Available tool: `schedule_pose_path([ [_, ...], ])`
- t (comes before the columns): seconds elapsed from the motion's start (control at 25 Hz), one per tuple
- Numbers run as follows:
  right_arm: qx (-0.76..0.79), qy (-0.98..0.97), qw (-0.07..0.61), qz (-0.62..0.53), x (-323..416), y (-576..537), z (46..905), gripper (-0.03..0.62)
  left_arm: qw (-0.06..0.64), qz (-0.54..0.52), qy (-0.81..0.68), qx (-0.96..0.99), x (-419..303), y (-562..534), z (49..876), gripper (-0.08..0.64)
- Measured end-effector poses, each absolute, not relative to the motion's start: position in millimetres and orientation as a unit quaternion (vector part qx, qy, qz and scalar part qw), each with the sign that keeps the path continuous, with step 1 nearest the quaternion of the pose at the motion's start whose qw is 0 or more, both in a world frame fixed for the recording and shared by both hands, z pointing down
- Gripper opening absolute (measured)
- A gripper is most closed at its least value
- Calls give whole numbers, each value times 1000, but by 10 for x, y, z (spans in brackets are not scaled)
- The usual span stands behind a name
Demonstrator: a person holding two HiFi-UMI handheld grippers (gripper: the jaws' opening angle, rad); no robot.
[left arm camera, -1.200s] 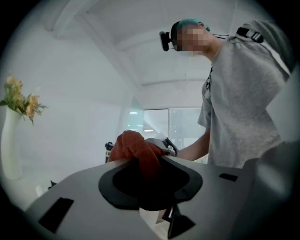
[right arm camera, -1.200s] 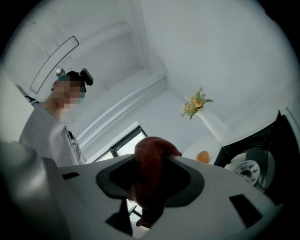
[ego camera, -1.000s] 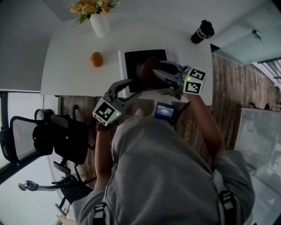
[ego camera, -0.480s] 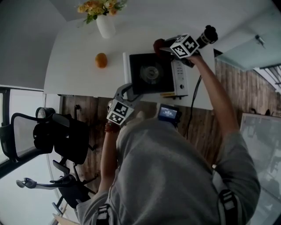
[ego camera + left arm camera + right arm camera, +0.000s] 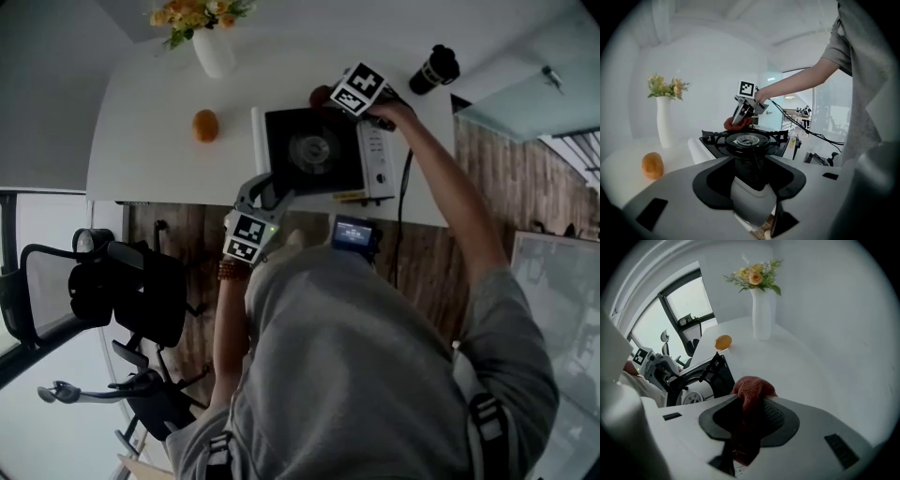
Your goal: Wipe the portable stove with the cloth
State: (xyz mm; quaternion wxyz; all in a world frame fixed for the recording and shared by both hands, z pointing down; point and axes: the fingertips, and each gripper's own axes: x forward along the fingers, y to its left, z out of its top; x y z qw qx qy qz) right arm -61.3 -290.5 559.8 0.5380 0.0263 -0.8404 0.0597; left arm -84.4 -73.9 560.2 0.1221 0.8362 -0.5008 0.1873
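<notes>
Head view: stove (image 5: 314, 150), white table (image 5: 150, 122), wooden floor (image 5: 492, 178)

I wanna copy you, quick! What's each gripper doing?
Left gripper: just closed onto the portable stove, at its near corner.
Right gripper: just closed tighter, holding the red cloth.

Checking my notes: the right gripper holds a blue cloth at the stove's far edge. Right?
No: the right gripper view shows a red cloth, not blue. The right gripper, jaws just closing further on it, holds it at the far edge of the portable stove.
</notes>
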Motion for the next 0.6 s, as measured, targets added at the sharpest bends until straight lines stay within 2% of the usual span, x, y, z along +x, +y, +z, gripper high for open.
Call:
schedule_pose_path([
  [0.6, -23, -832, 554, 19, -1177, -2575, 5611, 100, 122, 195, -490, 841, -826, -775, 5608, 215],
])
